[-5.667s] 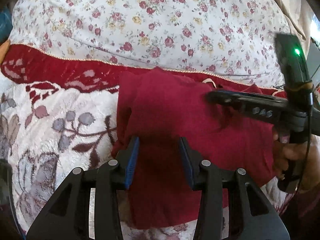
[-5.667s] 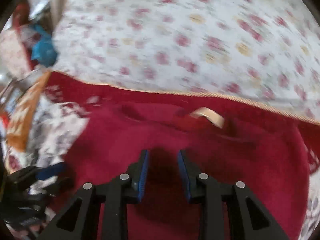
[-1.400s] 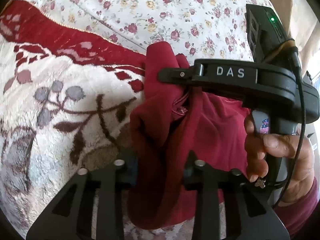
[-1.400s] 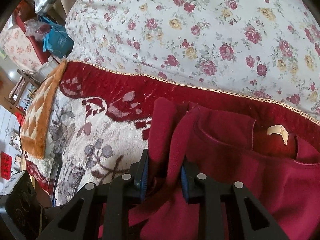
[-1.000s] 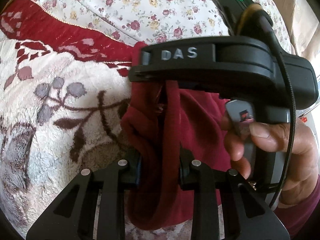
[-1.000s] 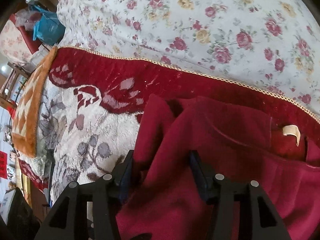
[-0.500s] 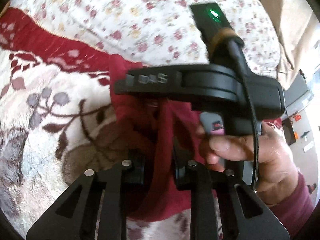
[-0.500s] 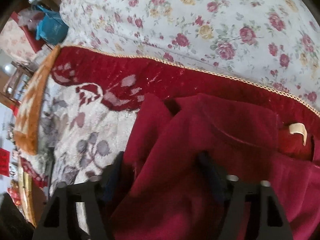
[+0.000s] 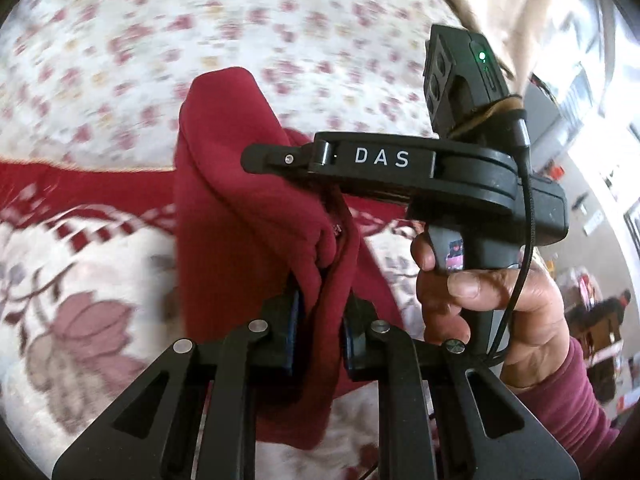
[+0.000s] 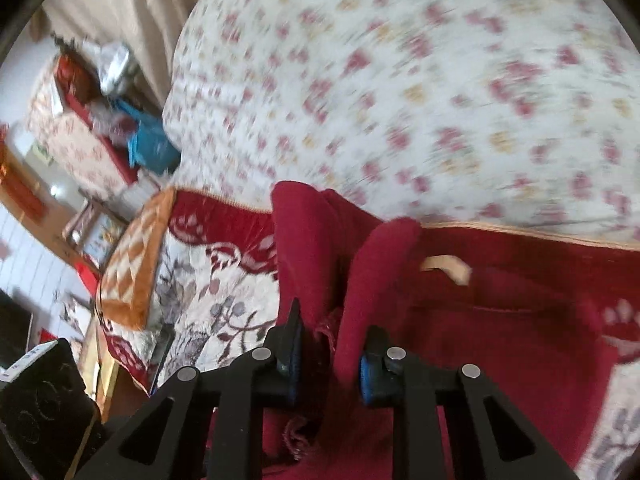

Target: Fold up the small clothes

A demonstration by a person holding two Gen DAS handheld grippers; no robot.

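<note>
Over the patterned blanket (image 9: 60, 248), my left gripper (image 9: 318, 326) and right gripper (image 10: 328, 354) both pinch the red garment (image 9: 240, 208), lifted mid-fold; next, I judge, carry it across and lay flat.

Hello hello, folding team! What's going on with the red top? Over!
Left gripper shut on red top. Right gripper shut on it too. Edge lifted off blanket. Nothing in the way.
</note>
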